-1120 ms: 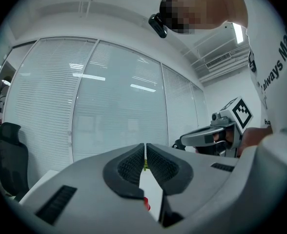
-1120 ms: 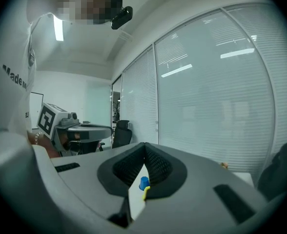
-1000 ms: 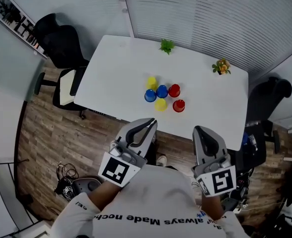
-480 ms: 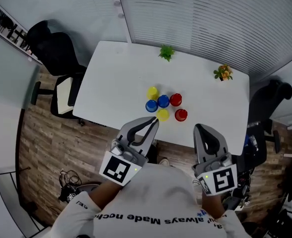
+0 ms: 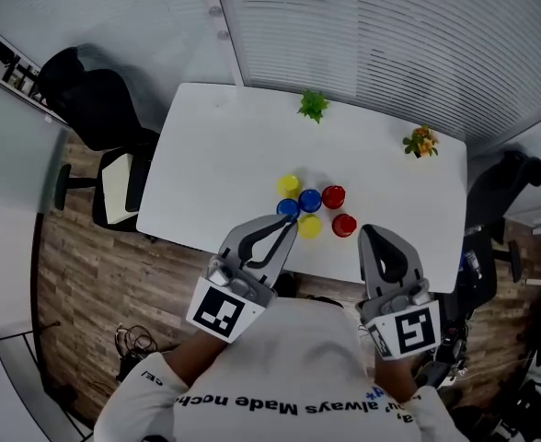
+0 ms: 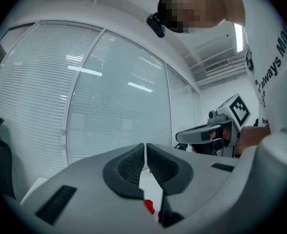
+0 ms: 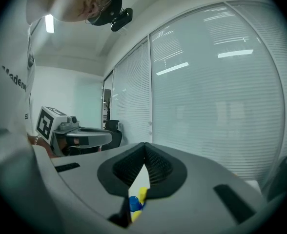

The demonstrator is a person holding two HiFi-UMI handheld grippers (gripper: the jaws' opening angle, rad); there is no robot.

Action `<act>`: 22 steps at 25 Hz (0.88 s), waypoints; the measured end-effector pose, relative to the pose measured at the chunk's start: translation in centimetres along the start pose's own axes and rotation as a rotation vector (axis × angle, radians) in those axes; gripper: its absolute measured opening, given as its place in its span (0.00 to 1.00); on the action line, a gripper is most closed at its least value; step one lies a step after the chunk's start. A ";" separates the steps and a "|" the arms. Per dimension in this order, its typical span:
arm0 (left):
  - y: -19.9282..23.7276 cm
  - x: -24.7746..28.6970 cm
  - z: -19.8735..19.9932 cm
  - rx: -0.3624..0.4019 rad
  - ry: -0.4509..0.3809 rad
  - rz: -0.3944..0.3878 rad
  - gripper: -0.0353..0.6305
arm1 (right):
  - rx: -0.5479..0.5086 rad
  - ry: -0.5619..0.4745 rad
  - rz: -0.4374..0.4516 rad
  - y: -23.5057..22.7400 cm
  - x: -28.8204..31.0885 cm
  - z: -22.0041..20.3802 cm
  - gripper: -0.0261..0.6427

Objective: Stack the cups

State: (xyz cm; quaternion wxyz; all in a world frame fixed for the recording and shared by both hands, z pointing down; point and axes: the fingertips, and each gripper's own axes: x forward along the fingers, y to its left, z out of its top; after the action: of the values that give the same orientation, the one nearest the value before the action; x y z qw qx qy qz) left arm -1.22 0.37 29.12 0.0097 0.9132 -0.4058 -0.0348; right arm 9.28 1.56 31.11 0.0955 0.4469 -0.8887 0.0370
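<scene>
Left gripper (image 5: 290, 223) and right gripper (image 5: 366, 232), pressed shut and empty, have neared the cups (image 5: 310, 200)

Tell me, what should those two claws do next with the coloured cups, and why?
Probably open the left claw and ease it forward to the blue cup just ahead of it. Both it and the right claw are shut and empty at the near edge of the table, and the six cups sit in a cluster, none stacked yet.

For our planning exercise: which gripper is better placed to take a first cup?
Probably left: the left gripper appears beside the near blue cup; the right gripper is short of the red cup. Both are shut.
</scene>
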 end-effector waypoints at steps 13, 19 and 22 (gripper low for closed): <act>3.3 1.0 -1.5 -0.013 0.006 -0.041 0.10 | -0.001 -0.001 -0.032 -0.2 3.8 0.3 0.05; 3.6 1.7 -2.5 -0.020 0.020 -0.053 0.10 | -0.007 -0.008 -0.045 -0.8 4.3 0.5 0.05; 3.6 2.1 -3.3 -0.025 0.031 -0.066 0.10 | -0.009 -0.012 -0.050 -1.1 4.3 0.5 0.05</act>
State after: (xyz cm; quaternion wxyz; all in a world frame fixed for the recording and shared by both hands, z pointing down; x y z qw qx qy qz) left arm -2.26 -3.59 32.50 0.0263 0.9263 -0.3749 -0.0262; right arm 7.57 -2.63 31.43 0.0931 0.4686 -0.8780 0.0281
